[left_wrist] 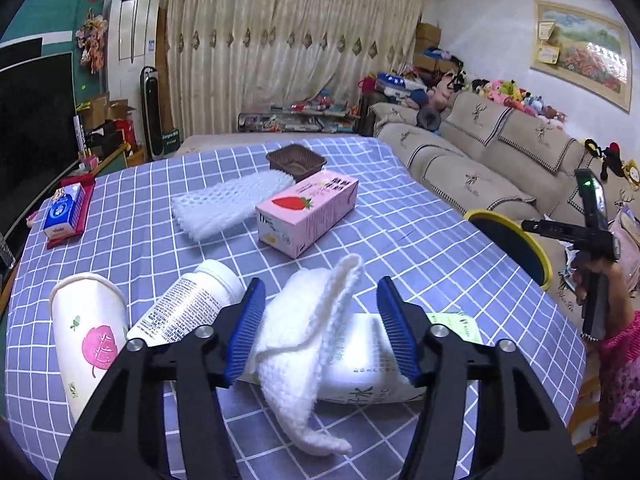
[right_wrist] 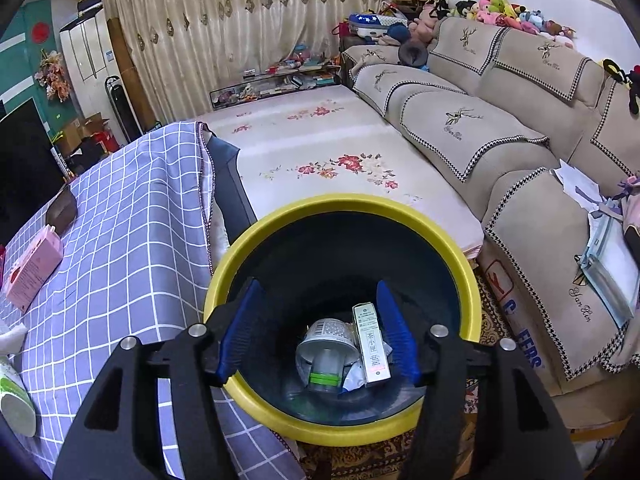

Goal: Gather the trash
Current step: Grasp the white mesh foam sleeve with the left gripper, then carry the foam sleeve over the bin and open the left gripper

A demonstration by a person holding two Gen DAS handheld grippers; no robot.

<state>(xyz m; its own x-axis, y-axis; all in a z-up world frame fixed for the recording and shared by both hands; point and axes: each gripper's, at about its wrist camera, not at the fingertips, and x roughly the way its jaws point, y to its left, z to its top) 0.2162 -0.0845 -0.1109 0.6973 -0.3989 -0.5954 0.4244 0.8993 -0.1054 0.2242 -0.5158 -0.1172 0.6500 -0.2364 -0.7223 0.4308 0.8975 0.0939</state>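
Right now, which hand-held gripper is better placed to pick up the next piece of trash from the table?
Left. The left hand-held gripper already straddles the white foam net sleeve on the table, while the right hand-held gripper hangs empty over the yellow-rimmed bin.

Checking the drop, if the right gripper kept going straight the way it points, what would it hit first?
Probably nothing before the trash inside the bin: the right gripper points into its open mouth, toward the cup and slim box.

Long cream pleated curtains [left_wrist: 288,52] with a row of brown diamond motifs cover the far wall, beside a tall white standing air conditioner [left_wrist: 134,36] and a teal wall [left_wrist: 56,4]. A beige fabric sofa [right_wrist: 500,120] with houndstooth-edged covers runs along the white right-hand wall [left_wrist: 488,44], plush toys lining its back. A framed landscape painting [left_wrist: 584,52] hangs above it.
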